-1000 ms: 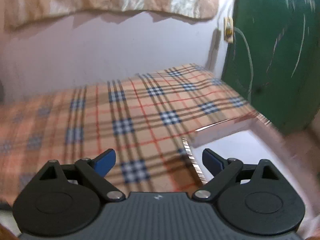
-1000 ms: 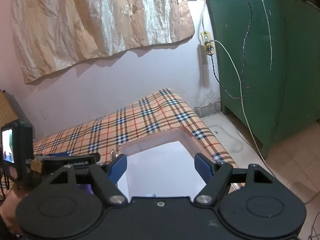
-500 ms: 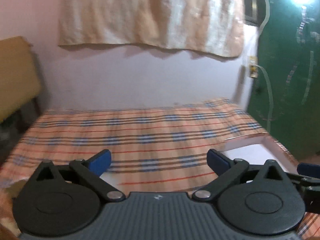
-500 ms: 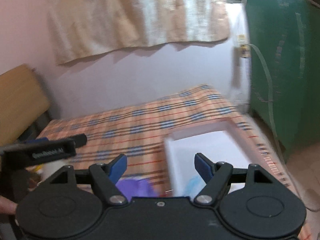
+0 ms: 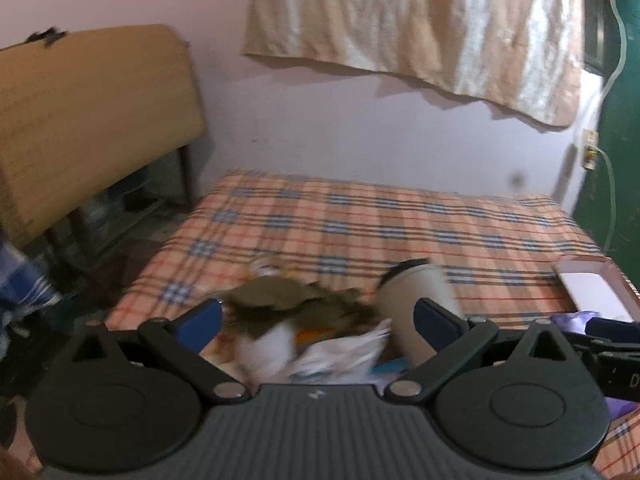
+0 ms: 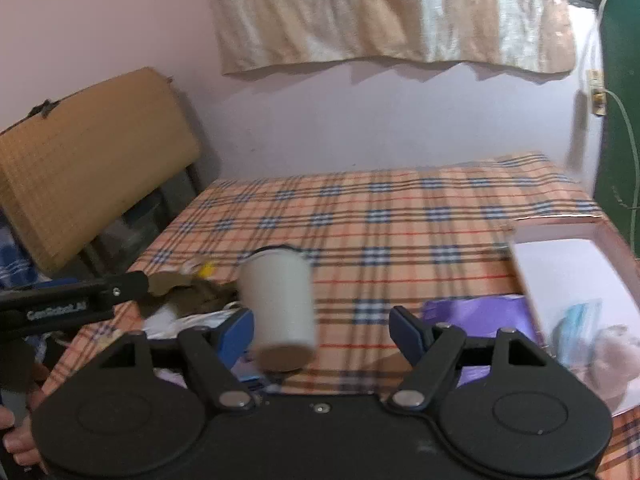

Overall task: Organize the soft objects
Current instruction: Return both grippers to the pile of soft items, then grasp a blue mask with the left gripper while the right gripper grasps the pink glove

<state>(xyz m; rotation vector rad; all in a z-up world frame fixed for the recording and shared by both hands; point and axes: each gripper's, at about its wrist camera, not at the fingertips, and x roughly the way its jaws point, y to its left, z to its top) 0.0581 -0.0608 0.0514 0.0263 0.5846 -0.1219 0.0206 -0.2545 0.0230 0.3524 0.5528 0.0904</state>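
On the plaid bed (image 5: pixel 380 236) lies a blurred heap with an olive-brown soft piece (image 5: pixel 280 300) on white crumpled material (image 5: pixel 344 354), beside a white cup (image 5: pixel 416 300). My left gripper (image 5: pixel 318 318) is open and empty just above the heap. My right gripper (image 6: pixel 322 330) is open and empty behind the cup (image 6: pixel 280 300). A purple soft item (image 6: pixel 476 312) lies next to a white box (image 6: pixel 568 280) that holds a light blue item (image 6: pixel 576 326) and a pale pink soft thing (image 6: pixel 612 356).
A tan board (image 5: pixel 92 116) leans over a dark stand at the left. A cloth (image 5: pixel 416 24) hangs on the pink wall. A green cabinet (image 5: pixel 620 120) with a cable and socket stands at the right. The left gripper's arm shows in the right wrist view (image 6: pixel 72 304).
Both views have swung left from the box end of the bed. The heap, cup and tan board have come into view. Both grippers stay open.
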